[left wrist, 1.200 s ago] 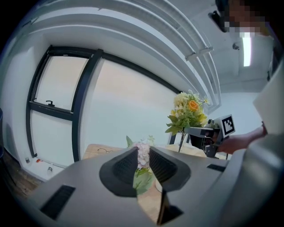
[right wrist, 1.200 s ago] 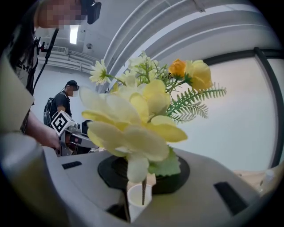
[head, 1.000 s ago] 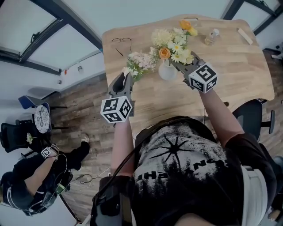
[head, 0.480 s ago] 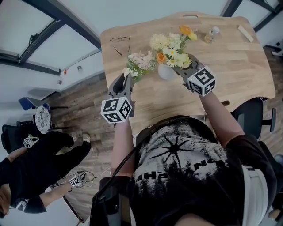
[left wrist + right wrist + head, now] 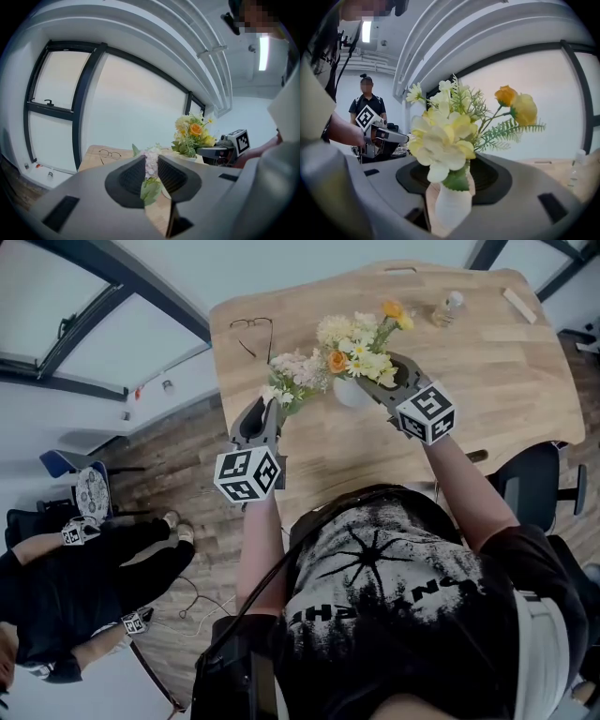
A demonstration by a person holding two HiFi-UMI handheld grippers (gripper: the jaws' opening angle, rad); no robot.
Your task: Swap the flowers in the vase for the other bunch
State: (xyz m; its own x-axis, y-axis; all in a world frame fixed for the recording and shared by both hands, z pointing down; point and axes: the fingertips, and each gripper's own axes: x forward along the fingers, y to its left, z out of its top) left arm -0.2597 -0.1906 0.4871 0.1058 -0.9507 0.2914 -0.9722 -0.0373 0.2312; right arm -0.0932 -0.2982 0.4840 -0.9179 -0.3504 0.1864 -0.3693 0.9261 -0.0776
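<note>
Wooden bench (image 5: 487,381) carries the white vase (image 5: 351,394), yellow bunch (image 5: 361,338) seated in it — right tongs (image 5: 386,381), jaws just opening, straddle it unclenched; left tongs (image 5: 266,407) clench the pink bunch (image 5: 298,371) aside, clear of the vase.

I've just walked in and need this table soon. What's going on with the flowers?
A person at the wooden table has a gripper in each hand. The left gripper is clamped on a pale pink bunch, held beside the white vase. The yellow bunch stands in that vase. The right gripper has just been opening, and its jaws stand apart on either side of the vase and stems.
</note>
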